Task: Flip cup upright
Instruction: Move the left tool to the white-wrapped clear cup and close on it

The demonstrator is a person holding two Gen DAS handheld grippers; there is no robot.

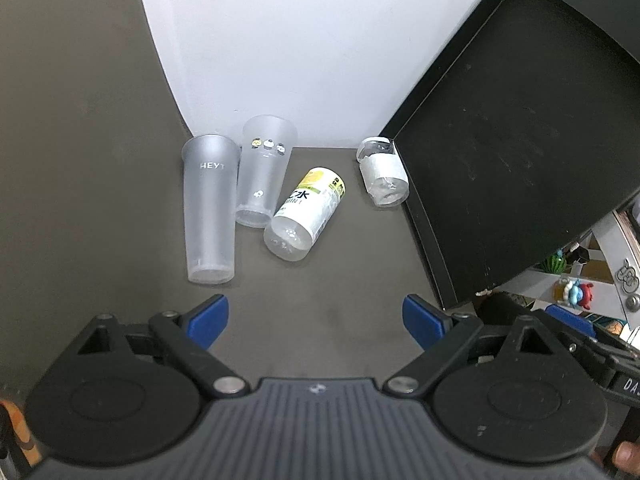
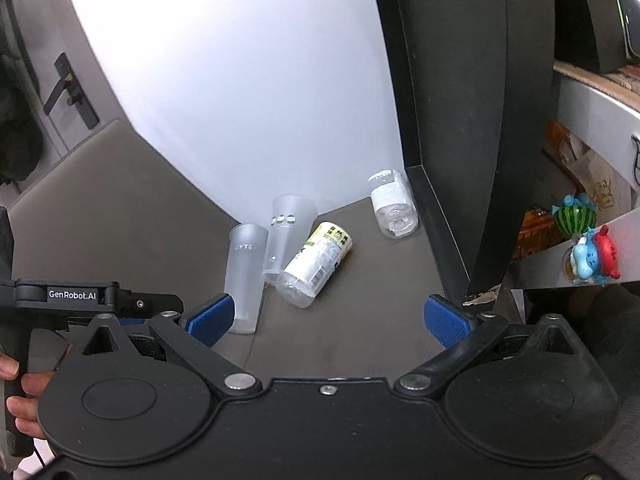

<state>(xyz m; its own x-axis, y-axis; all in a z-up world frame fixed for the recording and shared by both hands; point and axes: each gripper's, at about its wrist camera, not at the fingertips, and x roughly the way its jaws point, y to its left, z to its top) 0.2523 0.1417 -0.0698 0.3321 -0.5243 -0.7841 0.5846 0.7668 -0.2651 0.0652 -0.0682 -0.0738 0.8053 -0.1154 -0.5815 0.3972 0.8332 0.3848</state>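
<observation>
A tall frosted cup marked HEYT (image 1: 209, 212) stands upright on the grey table (image 1: 320, 320); it also shows in the right wrist view (image 2: 245, 276). A second frosted cup with small stickers (image 1: 264, 172) stands right behind it (image 2: 286, 236). A clear cup with a yellow-green label (image 1: 306, 214) lies tipped against that one, base toward me (image 2: 316, 266). A small clear cup with a white band (image 1: 383, 172) stands tilted by the black panel (image 2: 393, 204). My left gripper (image 1: 316, 322) and right gripper (image 2: 328, 318) are open, empty, short of the cups.
A large black panel (image 1: 520, 152) stands at the right, its lower edge near the table. A white wall (image 1: 300, 40) backs the cups. Colourful toys (image 2: 588, 240) sit on a shelf to the right. The left gripper's body (image 2: 80, 296) shows at the right wrist view's left.
</observation>
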